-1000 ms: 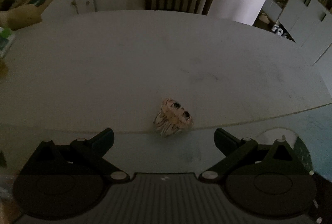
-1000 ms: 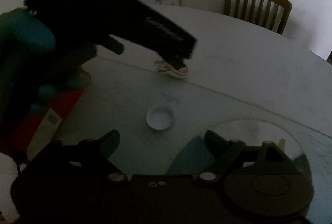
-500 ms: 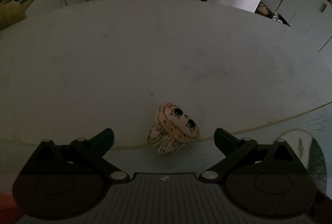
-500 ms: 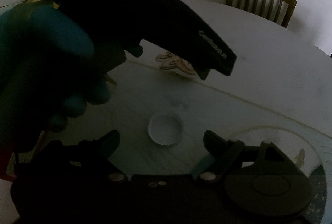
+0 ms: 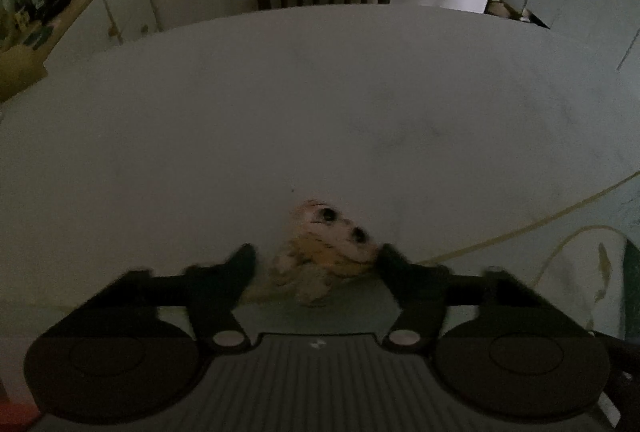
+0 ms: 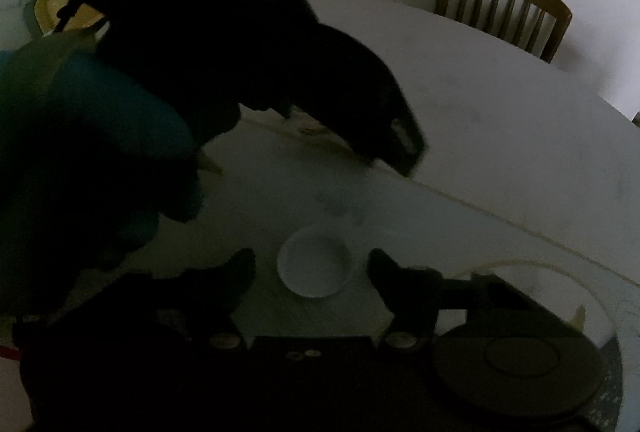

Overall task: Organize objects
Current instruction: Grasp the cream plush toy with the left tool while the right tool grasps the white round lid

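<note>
Your left gripper (image 5: pixel 316 264) stands open around the small plush toy (image 5: pixel 324 252), one finger just beside its right cheek, the other a little apart on the far side; it holds nothing yet. The toy lies on the table (image 5: pixel 280 111), at the pale seam line. It looks soft and light, so expect it to squash; take it across the round head rather than the loose limbs. Your right gripper (image 6: pixel 312 270) is open too, empty, straddling a small white cap (image 6: pixel 314 262) nearer you. That looks rigid and light; grip it across its rim.
</note>
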A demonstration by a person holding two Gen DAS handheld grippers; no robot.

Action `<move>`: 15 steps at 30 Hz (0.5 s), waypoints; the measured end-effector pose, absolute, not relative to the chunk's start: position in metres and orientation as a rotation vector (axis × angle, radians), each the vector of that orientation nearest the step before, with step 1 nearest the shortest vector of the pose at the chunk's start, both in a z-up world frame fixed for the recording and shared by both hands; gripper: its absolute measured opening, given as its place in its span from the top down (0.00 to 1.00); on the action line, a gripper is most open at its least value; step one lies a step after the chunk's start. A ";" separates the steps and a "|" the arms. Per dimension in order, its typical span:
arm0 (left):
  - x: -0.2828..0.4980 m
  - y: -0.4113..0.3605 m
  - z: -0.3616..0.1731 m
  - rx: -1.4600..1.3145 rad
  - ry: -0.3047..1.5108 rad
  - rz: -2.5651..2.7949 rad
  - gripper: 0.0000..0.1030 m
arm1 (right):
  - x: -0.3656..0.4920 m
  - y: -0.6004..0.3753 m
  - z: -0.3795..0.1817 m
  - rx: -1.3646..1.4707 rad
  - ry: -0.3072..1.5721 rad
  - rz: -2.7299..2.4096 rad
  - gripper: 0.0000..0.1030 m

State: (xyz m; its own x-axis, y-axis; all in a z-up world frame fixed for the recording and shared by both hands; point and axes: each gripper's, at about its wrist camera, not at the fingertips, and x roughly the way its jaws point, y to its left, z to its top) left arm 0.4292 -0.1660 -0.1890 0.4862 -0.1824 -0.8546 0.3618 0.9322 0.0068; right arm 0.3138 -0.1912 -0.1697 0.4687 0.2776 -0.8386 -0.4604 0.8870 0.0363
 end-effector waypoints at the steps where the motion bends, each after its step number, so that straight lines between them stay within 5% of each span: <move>1: 0.431 -0.166 -0.188 0.195 1.012 -0.340 0.49 | 0.313 -0.191 -0.170 -0.214 0.982 0.452 0.47; 5: 0.427 -0.162 -0.186 0.192 1.008 -0.353 0.53 | 0.311 -0.192 -0.168 -0.223 0.981 0.433 0.63; 15: 0.409 -0.147 -0.159 0.144 1.026 -0.346 0.54 | 0.289 -0.212 -0.140 -0.182 0.953 0.427 0.63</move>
State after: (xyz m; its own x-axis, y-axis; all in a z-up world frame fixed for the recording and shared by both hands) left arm 0.4086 -0.1465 -0.1592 0.4698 -0.2148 -0.8563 0.3481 0.9364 -0.0440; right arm 0.2890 -0.2116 -0.1402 0.5037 0.2720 -0.8199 -0.4302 0.9021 0.0350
